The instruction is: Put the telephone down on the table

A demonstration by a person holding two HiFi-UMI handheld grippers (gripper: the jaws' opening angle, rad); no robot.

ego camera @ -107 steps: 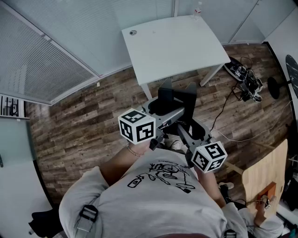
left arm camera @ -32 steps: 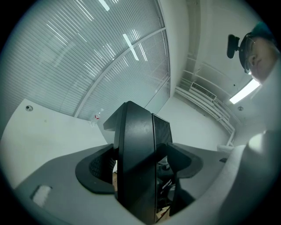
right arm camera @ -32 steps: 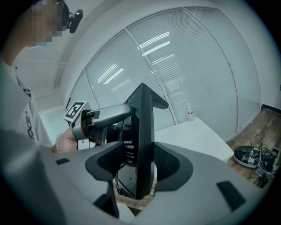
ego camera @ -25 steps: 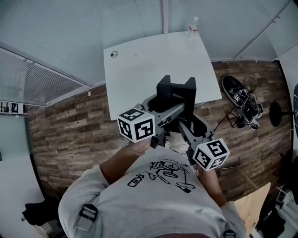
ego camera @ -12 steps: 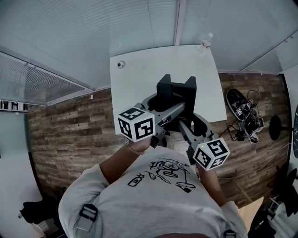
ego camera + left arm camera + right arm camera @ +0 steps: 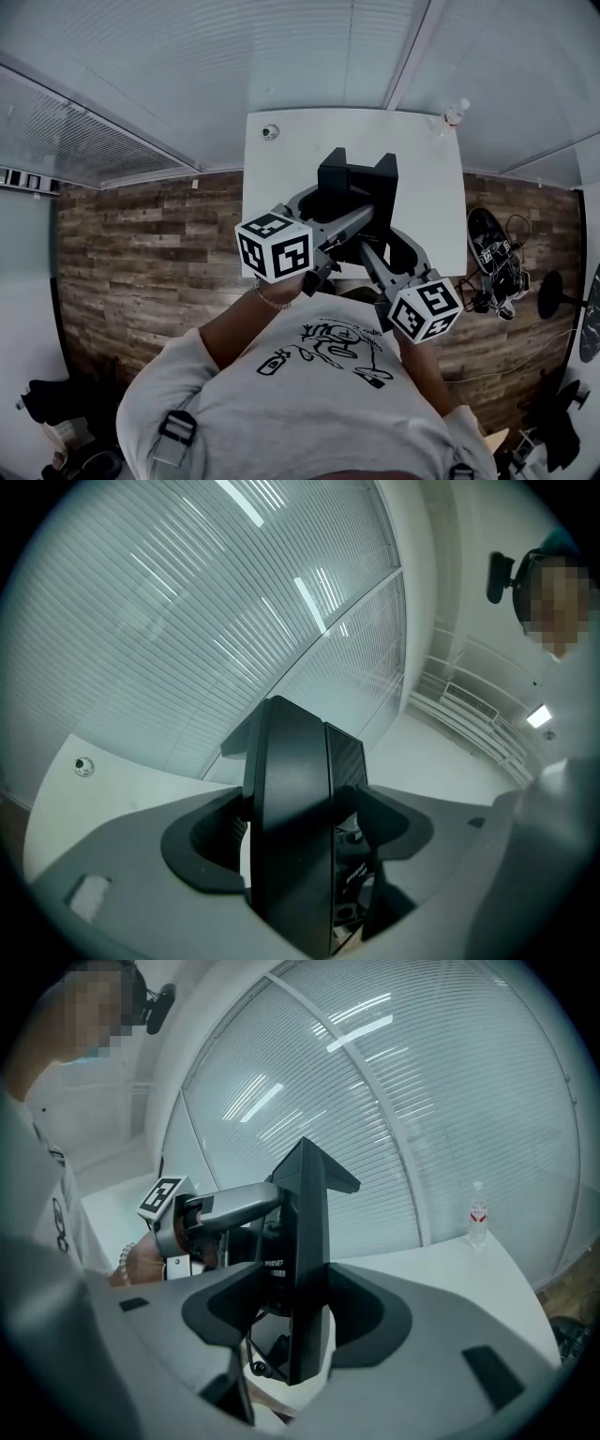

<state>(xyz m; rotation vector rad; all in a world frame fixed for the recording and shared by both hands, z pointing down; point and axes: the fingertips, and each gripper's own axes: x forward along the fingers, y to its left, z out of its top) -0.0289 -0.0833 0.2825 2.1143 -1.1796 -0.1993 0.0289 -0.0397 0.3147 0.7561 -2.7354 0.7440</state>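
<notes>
Two grippers clamp one black telephone [image 6: 356,187]: left gripper [image 6: 300,846] and right gripper [image 6: 298,1307] each have jaws pressed on its opposite sides. Telephone is held upright over the near edge of white table [image 6: 281,159]. Bottle [image 6: 453,112] stands at the far right corner.

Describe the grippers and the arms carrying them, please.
The left gripper and right gripper match: smooth grey bodies with black, scooped jaws, each topped by a white cube printed with black square markers. The person wears a light short-sleeved T-shirt with a black print, and a bracelet on the left wrist.
</notes>
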